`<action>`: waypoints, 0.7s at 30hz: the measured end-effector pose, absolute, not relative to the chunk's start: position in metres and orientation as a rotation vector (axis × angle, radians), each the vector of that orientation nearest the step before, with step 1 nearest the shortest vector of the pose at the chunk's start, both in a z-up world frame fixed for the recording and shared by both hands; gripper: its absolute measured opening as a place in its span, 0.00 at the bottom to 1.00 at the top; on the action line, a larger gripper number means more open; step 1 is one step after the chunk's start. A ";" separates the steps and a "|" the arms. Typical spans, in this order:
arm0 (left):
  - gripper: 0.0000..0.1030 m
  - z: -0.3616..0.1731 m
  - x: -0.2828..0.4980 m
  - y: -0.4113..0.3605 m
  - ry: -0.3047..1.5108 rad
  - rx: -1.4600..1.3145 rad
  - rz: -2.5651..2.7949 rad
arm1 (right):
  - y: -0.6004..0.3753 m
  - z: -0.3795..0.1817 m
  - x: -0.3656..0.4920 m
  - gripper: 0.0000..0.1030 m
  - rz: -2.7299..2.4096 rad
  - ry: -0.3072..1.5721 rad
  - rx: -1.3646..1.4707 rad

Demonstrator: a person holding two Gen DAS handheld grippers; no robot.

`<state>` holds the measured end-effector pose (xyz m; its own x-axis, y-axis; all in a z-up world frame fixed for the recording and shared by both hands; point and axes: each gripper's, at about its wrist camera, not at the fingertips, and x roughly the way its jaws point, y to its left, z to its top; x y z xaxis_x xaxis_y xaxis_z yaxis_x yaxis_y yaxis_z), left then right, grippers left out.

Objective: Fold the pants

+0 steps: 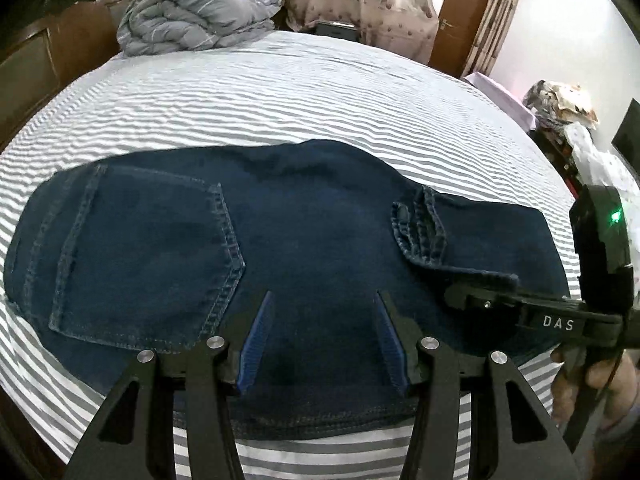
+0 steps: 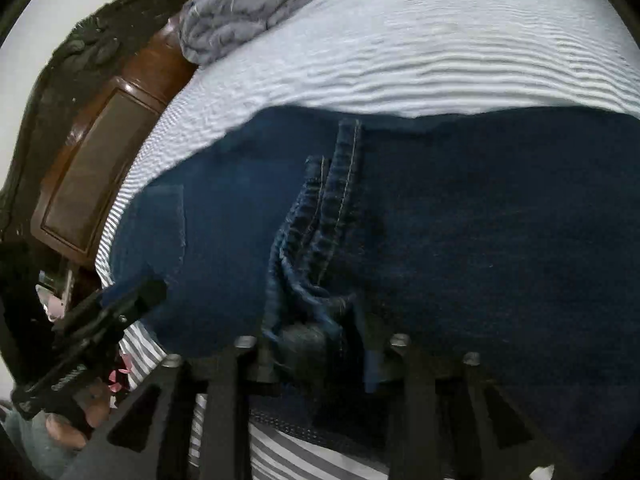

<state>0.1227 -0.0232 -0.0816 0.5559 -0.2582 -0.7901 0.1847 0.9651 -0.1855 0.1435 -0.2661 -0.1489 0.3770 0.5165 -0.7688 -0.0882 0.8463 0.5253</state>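
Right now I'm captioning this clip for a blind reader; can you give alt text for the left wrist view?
Dark blue jeans, folded, lie flat on a grey-and-white striped bed, back pocket at left. The left gripper hovers over them, jaws apart and empty; the right gripper reaches in from the right. A rumpled grey quilt sits at the far end.

We see a striped bed (image 1: pixel 280 92) carrying folded dark jeans (image 1: pixel 304 240) and a rumpled grey quilt (image 1: pixel 196 16) at its far end.

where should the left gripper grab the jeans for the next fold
Grip the jeans at the stitched near edge, coming low from the near side of the striped bed. That edge lies flat and exposed just below the open left gripper, so one finger can probably slide under.
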 end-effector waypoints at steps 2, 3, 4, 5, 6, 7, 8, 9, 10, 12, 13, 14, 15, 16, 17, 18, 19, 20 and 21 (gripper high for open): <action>0.51 -0.081 0.121 -0.024 0.946 -0.099 -0.269 | -0.262 -0.142 0.142 0.48 0.420 1.122 0.437; 0.51 -0.080 0.120 -0.023 0.945 -0.103 -0.274 | -0.261 -0.139 0.140 0.52 0.428 1.119 0.435; 0.51 -0.079 0.119 -0.024 0.944 -0.109 -0.285 | -0.263 -0.133 0.136 0.52 0.425 1.104 0.428; 0.51 -0.077 0.120 -0.025 0.943 -0.114 -0.294 | -0.266 -0.125 0.131 0.54 0.420 1.084 0.420; 0.51 -0.075 0.119 -0.025 0.947 -0.127 -0.313 | -0.268 -0.118 0.128 0.56 0.418 1.070 0.420; 0.52 -0.075 0.120 -0.026 0.957 -0.143 -0.334 | -0.277 -0.113 0.119 0.56 0.408 1.050 0.430; 0.53 -0.074 0.121 -0.027 0.970 -0.158 -0.351 | -0.283 -0.108 0.111 0.56 0.392 1.035 0.442; 0.53 -0.075 0.122 -0.028 0.989 -0.183 -0.374 | -0.295 -0.105 0.101 0.59 0.379 1.018 0.468; 0.54 -0.077 0.123 -0.029 1.012 -0.214 -0.399 | -0.300 -0.102 0.096 0.59 0.372 1.012 0.482; 0.54 -0.083 0.124 -0.033 1.063 -0.272 -0.451 | -0.321 -0.100 0.078 0.59 0.342 0.993 0.531; 0.54 -0.089 0.126 -0.037 1.101 -0.317 -0.482 | -0.326 -0.100 0.073 0.59 0.335 0.994 0.551; 0.54 -0.093 0.127 -0.039 1.129 -0.351 -0.501 | -0.334 -0.102 0.065 0.59 0.337 0.997 0.583; 0.54 -0.097 0.128 -0.040 1.153 -0.381 -0.513 | -0.340 -0.105 0.058 0.59 0.340 0.998 0.615; 0.54 -0.102 0.129 -0.043 1.181 -0.424 -0.525 | -0.343 -0.106 0.054 0.59 0.334 1.000 0.630; 0.54 -0.105 0.130 -0.044 1.192 -0.435 -0.514 | -0.346 -0.109 0.049 0.59 0.327 1.004 0.643; 0.54 -0.109 0.132 -0.047 1.211 -0.466 -0.521 | -0.348 -0.112 0.046 0.59 0.327 1.007 0.653; 0.54 -0.112 0.135 -0.050 1.233 -0.490 -0.527 | -0.349 -0.115 0.043 0.59 0.332 1.010 0.665; 0.54 -0.115 0.137 -0.053 1.251 -0.507 -0.528 | -0.348 -0.117 0.041 0.59 0.337 1.012 0.674; 0.54 -0.118 0.139 -0.055 1.263 -0.522 -0.527 | -0.346 -0.119 0.040 0.59 0.349 1.017 0.680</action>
